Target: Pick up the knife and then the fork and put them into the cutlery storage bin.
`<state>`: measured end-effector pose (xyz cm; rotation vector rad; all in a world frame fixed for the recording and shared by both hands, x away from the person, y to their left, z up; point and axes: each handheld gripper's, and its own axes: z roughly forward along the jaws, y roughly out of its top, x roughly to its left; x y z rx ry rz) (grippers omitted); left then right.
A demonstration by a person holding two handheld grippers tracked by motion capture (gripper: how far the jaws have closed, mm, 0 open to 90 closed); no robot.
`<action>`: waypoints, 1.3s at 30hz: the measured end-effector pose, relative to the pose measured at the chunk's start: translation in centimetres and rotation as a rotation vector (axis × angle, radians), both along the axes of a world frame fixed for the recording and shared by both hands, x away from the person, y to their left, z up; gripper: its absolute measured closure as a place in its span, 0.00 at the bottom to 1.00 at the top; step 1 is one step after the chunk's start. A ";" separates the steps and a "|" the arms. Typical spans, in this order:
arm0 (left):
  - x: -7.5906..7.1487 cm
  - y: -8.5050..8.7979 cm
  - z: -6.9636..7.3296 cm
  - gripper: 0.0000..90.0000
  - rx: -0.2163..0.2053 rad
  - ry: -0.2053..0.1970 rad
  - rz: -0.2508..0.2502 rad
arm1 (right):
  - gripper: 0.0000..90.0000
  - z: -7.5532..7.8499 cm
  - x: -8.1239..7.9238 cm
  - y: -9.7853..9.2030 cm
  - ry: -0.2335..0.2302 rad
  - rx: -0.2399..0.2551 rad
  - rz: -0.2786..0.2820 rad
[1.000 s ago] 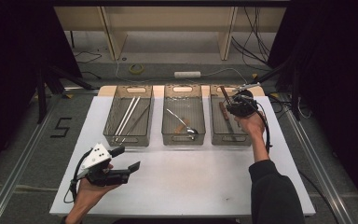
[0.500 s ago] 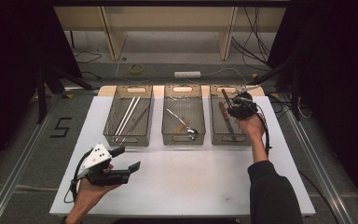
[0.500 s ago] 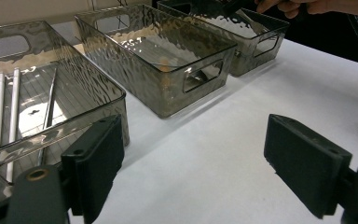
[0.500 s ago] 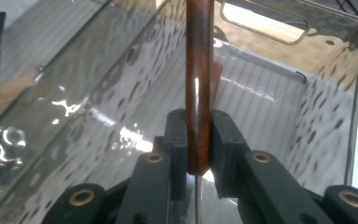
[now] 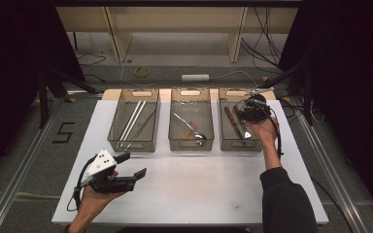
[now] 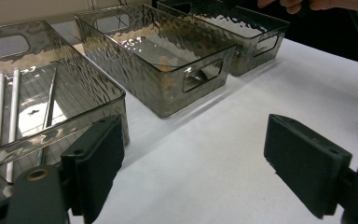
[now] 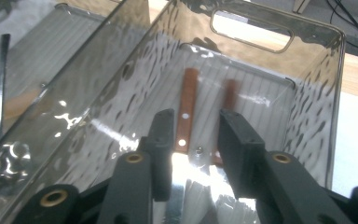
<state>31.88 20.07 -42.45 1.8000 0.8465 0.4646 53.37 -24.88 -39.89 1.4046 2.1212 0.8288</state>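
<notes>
My right gripper (image 5: pixel 248 112) hangs over the right clear bin (image 5: pixel 223 141). In the right gripper view its jaws (image 7: pixel 196 119) have just been opening and stand a little apart, pressing on nothing. Below them in the bin (image 7: pixel 307 93) lies a knife with a riveted brown handle (image 7: pixel 186 109). A second brown handle (image 7: pixel 231 93) beside it looks blurred. My left gripper (image 5: pixel 133 166) is held above the table's front left, open and with nothing in it (image 6: pixel 191 135).
The left bin (image 5: pixel 119 141) holds long metal rods (image 6: pixel 7 107). In the middle bin (image 5: pixel 175 143) lie a spoon (image 5: pixel 189 127) and a wooden piece. All three bins stand in a row at the back of the white table (image 5: pixel 199 189).
The brown-handled knife that stood tilted at my right gripper now lies lower in the right bin. Both hands have stayed in place.
</notes>
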 end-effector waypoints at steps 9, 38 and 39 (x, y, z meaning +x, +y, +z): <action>0.0 0.0 0.0 0.22 -0.002 0.004 -0.002 | 0.61 0.8 -1.1 0.0 -0.016 0.094 0.045; 0.2 0.2 0.0 0.21 -0.047 0.031 -0.012 | 0.38 1.3 -9.7 3.2 -0.137 0.302 0.244; 0.2 0.2 0.0 0.21 -0.052 0.032 -0.010 | 0.38 1.2 -10.0 3.2 -0.146 0.304 0.249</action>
